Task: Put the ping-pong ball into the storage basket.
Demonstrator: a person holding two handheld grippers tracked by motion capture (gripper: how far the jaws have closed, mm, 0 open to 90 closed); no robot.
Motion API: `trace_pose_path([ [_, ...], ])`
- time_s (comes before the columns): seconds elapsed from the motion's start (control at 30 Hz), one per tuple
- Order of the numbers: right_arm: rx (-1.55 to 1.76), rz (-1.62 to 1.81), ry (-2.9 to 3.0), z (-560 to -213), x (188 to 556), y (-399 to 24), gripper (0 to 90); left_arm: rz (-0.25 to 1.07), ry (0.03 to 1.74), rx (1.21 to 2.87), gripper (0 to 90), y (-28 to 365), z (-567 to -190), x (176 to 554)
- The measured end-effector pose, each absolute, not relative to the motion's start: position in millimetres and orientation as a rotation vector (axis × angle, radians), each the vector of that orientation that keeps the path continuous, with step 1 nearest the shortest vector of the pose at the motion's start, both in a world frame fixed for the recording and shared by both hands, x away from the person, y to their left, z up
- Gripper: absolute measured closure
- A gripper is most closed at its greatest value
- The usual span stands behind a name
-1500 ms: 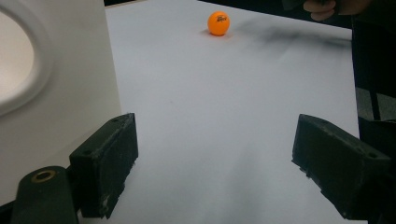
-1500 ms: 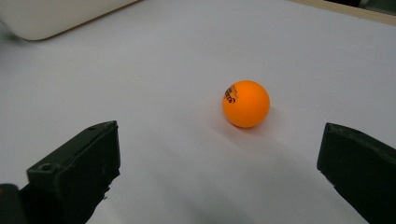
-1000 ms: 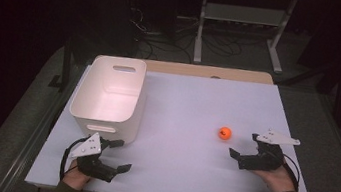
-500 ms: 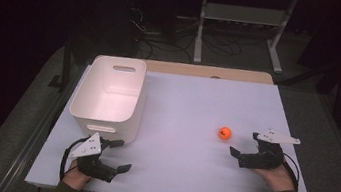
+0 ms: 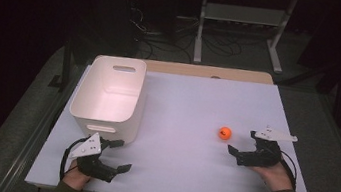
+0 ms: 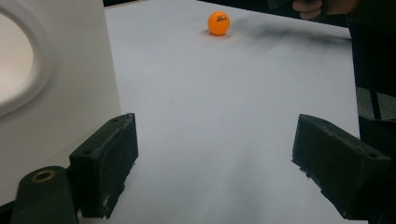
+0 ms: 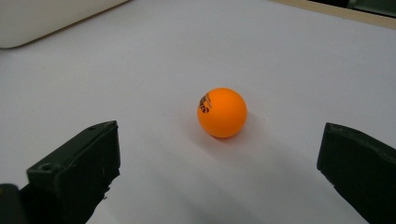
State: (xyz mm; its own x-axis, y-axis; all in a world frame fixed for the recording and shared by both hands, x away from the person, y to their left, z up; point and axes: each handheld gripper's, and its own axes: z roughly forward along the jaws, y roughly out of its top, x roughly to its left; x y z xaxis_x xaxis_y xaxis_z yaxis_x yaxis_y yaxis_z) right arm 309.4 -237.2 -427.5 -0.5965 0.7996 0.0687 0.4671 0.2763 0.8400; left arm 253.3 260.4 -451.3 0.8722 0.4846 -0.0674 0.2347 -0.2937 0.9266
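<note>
- Orange and round, the little ball [image 7: 222,113] sits alone on the white table [image 5: 187,103], near the right side and well apart from the white bin [image 5: 110,95]
- My right gripper [image 5: 242,147] is near the ball, with its jaws wide apart and nothing between them
- In the right gripper view the ball lies ahead of the two black jaws and about in the middle of the gap, so I think my aim is good
- I think the step now is to grab the ball, so I want to slide forward slowly until it sits right between the jaws
- I need to stay low, close to the table, so the jaws meet the ball at its middle and not on top
- A ball rolls away from one small bump, so I must not let one jaw touch it first
- I want to close gently and from both sides at once, because a light ball can pop out
- My left gripper [image 5: 119,155] waits just beside the front of the bin, jaws wide apart and holding nothing
- I think it is best to let it wait there, out of the way
</note>
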Motion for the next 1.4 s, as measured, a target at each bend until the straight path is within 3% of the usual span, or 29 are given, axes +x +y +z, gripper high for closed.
trace_pose_path([
  [1.4,1.146,1.257,2.181,-422.4,328.8,-224.4,0.0,0.266,0.535,1.88,14.1,261.0,-451.3,253.6],
])
